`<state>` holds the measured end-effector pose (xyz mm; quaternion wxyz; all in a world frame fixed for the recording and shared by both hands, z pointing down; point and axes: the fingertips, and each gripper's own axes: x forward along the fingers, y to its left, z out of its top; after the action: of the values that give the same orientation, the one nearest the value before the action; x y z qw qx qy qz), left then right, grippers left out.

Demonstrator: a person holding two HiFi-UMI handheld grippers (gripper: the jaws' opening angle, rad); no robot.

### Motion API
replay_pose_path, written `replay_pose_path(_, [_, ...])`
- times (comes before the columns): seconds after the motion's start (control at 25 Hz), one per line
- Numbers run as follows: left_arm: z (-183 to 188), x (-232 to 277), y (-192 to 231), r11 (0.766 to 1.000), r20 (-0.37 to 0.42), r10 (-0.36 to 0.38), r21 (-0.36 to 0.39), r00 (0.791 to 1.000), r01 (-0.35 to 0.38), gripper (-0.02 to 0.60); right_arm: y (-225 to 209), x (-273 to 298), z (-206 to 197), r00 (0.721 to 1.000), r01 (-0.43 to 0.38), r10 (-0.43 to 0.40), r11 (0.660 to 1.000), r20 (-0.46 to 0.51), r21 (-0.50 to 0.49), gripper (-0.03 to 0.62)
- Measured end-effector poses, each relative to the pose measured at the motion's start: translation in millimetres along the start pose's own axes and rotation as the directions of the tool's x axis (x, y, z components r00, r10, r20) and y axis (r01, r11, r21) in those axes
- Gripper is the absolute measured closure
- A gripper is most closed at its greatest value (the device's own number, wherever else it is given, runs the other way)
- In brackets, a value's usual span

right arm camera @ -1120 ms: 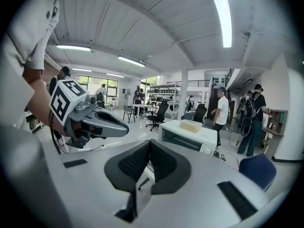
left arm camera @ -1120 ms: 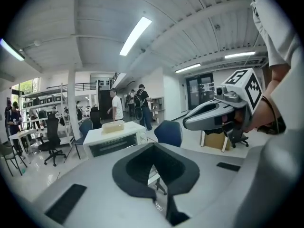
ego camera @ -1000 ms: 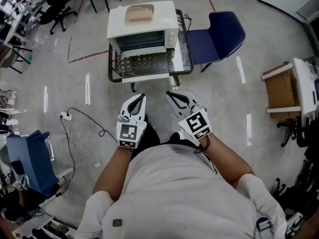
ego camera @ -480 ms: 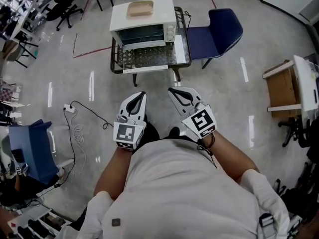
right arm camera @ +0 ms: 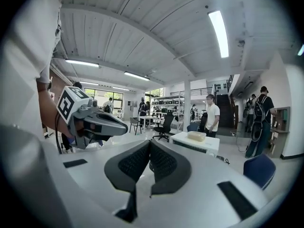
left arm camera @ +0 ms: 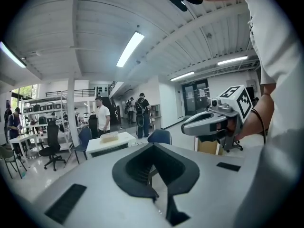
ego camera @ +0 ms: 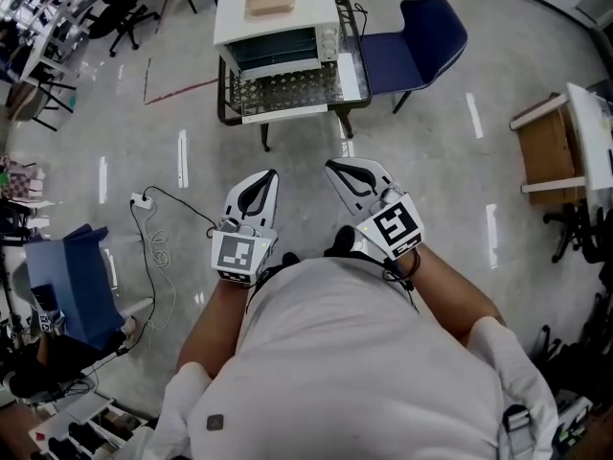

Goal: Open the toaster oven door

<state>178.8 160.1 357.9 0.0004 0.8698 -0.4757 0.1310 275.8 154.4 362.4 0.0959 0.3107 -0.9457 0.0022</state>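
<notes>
The open floor took up most of the head view, and a wide bare stretch of it lay between the person and the task's thing. At the far end of that stretch stood a small tabletop with a blue chair just beside it on the right. The oven sat on the left part of the tabletop, its front facing the person. Its door seemed already to lie folded down flat towards the near side, long axis running left to right, hinge along the far edge and a white free edge nearest the person. If so, the task looked done or nearly so. The oven lay straight ahead of both tongs and well apart from them, a little left of the midline, so the left tongs lined up with it more closely than the right tongs. Both were held side by side close to the body and pointed at the oven. Each pair was fully closed, pads together with nothing between them. Any reach back to the door would have had a clear line. A cable lay on the floor off to the left, and a beige tray rested on top of the oven.
</notes>
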Motion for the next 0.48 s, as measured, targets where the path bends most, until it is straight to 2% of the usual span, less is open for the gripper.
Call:
replay_pose_path(0.12, [-2,-13,1,1.000,0.007,-0.023,-0.011,1.000,0.023,0.566,17,0,7,1.000,0.013,-0.013,1.000,0.006,0.000,0.577])
replay_pose_path(0.28, [-4,-38,2,0.997,0.021,-0.061,-0.047,0.998,0.062,0.566,45,-2,15,0.999,0.047,-0.047,0.997,0.000,0.059,0.577])
replay_pose_path(0.48, [-11,-71,9,0.993,0.038,-0.094,-0.072,0.995,0.097,0.565,76,2,18,0.998,0.068,-0.068,0.998,-0.005,0.010,0.576])
